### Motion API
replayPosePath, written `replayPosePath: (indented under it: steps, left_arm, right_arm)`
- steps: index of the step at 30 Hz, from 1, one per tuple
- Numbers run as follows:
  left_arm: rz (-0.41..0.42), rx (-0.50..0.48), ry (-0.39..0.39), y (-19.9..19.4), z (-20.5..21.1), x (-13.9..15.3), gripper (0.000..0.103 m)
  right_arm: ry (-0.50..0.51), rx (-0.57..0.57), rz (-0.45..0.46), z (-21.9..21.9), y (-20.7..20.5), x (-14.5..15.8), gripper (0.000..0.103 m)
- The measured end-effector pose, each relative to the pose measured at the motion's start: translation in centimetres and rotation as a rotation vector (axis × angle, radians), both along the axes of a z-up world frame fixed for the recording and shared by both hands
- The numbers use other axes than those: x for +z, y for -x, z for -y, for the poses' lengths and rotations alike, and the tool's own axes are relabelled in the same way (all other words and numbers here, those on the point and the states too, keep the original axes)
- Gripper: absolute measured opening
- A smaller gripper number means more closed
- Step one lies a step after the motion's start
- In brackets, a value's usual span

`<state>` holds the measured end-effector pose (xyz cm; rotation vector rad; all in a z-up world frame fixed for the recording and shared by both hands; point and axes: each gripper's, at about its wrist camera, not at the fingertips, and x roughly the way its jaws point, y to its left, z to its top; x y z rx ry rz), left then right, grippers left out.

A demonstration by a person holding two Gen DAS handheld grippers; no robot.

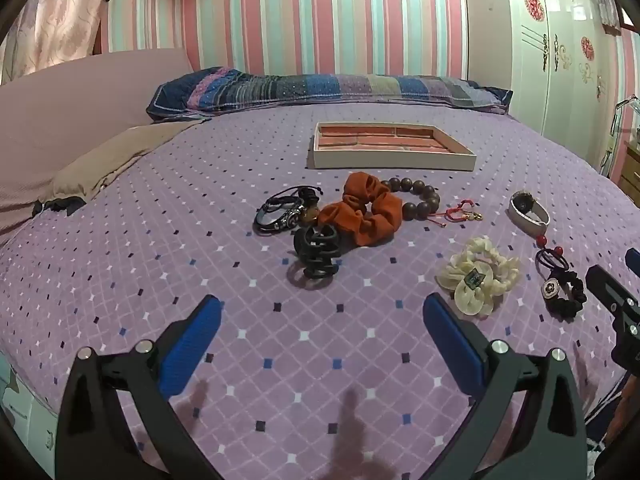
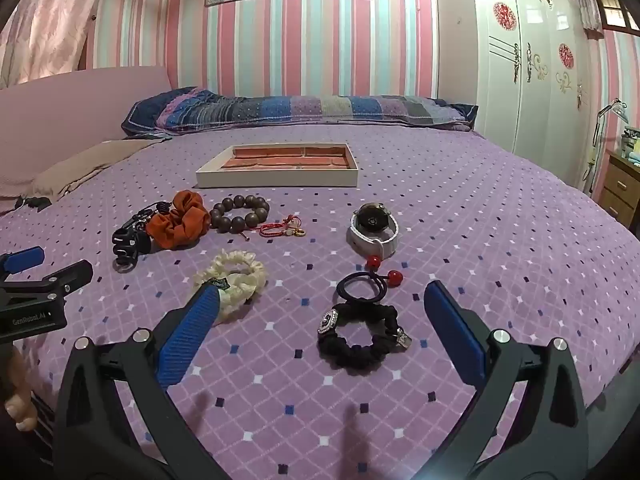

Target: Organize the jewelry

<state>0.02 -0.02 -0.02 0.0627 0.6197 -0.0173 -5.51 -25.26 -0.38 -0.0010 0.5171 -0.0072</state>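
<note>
Striped pink and pale-blue wallpaper backs a wide bed (image 1: 120, 264) covered in a purple diamond-print spread, and I am looking across it from both wrists. At twelve o'clock, against the wall, lies a long patchwork pillow (image 1: 328, 88), and nearer me a shallow cream tray (image 2: 280, 178) with a brick-patterned lining sits empty of jewelry. A white wardrobe (image 2: 532, 68) stands at two o'clock. My left gripper (image 1: 322, 316) hangs over bare spread with its blue fingers (image 1: 192, 344) spread wide and nothing between them; my right gripper (image 2: 322, 312) is equally wide apart, holding nothing, with a black scrunchie (image 2: 362, 340) bearing a jewelled charm lying on the spread between its fingers. From the left view, the jewelry is scattered between me and the tray: an orange scrunchie (image 1: 368, 210) at twelve o'clock, touching a string of dark wooden beads (image 1: 420, 196) behind it and a black claw clip (image 1: 318, 254) in front of it, with a bundle of dark cord bracelets (image 1: 282, 212) just beside it at eleven. A cream scrunchie (image 1: 476, 280) lies at one o'clock, just off my left gripper's right finger. From the right view, a white-strapped watch (image 2: 374, 230) sits at twelve o'clock, a dark hair tie with red balls (image 2: 368, 282) between it and the black scrunchie, and a thin red cord bracelet (image 2: 282, 228) at eleven, beside the beads.
</note>
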Motion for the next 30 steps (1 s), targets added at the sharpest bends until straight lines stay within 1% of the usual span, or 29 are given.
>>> replayPosePath:
  steps: [7,12,19,20,28,30]
  left_arm:
    - [0.002,-0.001,0.009,0.0,0.0,0.0,0.099]
    - [0.004,0.002,0.008,-0.1,-0.2,0.4,0.099]
    - [0.009,0.008,0.010,-0.4,0.5,0.7,0.099]
    - [0.013,0.012,0.020,0.0,-0.3,0.7,0.099]
    - [0.007,0.018,0.020,-0.5,0.1,0.8,0.099]
    - [0.011,0.019,0.025,-0.2,-0.6,0.9,0.099]
  right_arm:
    - [0.001,0.003,0.002,-0.3,-0.1,0.0,0.099]
    - [0.014,0.006,0.014,0.2,0.6,0.9,0.099]
    - [0.027,0.003,0.015,-0.3,0.5,0.7,0.099]
    - [0.027,0.002,0.014,-0.3,0.5,0.7,0.099]
    - [0.026,-0.007,0.012,-0.1,0.5,0.5,0.099]
    - [0.026,-0.008,0.010,-0.1,0.4,0.5,0.099]
